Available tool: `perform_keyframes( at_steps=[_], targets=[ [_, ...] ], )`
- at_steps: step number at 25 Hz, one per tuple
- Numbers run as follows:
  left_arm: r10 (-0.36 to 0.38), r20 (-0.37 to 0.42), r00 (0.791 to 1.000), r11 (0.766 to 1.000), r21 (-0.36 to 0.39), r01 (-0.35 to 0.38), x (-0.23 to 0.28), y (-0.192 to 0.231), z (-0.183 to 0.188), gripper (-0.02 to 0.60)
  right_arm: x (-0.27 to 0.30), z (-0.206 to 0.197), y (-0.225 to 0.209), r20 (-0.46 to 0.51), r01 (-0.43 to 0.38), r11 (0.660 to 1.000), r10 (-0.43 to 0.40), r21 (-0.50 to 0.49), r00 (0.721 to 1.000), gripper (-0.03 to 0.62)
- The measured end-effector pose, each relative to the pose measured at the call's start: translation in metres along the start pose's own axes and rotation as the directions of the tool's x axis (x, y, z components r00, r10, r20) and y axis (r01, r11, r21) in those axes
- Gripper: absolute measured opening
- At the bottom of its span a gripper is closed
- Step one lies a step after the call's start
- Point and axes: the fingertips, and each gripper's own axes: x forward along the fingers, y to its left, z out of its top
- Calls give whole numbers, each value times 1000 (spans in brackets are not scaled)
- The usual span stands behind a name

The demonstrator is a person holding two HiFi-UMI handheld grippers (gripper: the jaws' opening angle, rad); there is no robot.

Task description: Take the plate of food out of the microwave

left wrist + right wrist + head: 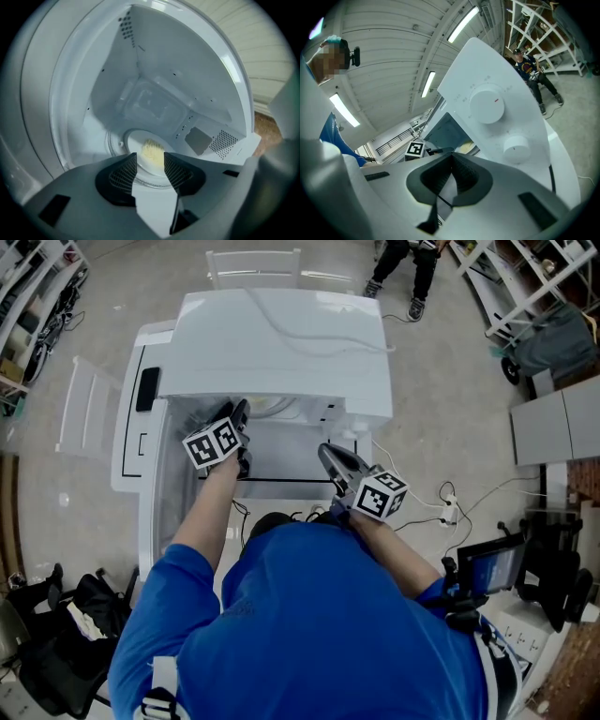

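Note:
The white microwave [281, 343] stands with its door [136, 427] swung open to the left. Inside, a white plate [133, 140] with a heap of yellow food [152, 149] rests on the turntable. My left gripper [242, 432] is at the mouth of the cavity. In the left gripper view it [150, 157] is open, its pads apart and short of the plate, with nothing between them. My right gripper [330, 457] hangs at the microwave's front right corner. There it [452, 157] is shut on nothing and points up at the panel's upper knob [486, 104] and lower knob [516, 147].
A white chair [253, 266] stands behind the microwave. Cables and a power strip [445, 512] lie on the floor to the right, near a dark screen [487, 568]. A person [403, 268] sits at the back by metal racks.

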Motion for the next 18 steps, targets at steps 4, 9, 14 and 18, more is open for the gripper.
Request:
perform_keyframes(
  at_steps=[4, 9, 14, 18],
  targets=[
    [7, -59, 998, 946, 323, 12, -1, -14, -10, 178, -1, 3, -2, 3, 7, 1000, -7, 1, 1000, -8],
    [24, -123, 992, 677, 732, 74, 4, -36, -30, 178, -2, 5, -2, 8, 8, 1000, -8, 1, 1000, -8],
    [61, -163, 985, 465, 878, 116, 10, -43, -42, 178, -1, 6, -1, 11, 5, 1000, -5, 1, 1000, -8],
    [83, -161, 983, 295, 946, 130, 14, -48, -47, 178, -3, 7, -3, 13, 13, 1000, -13, 2, 1000, -8]
  ],
)
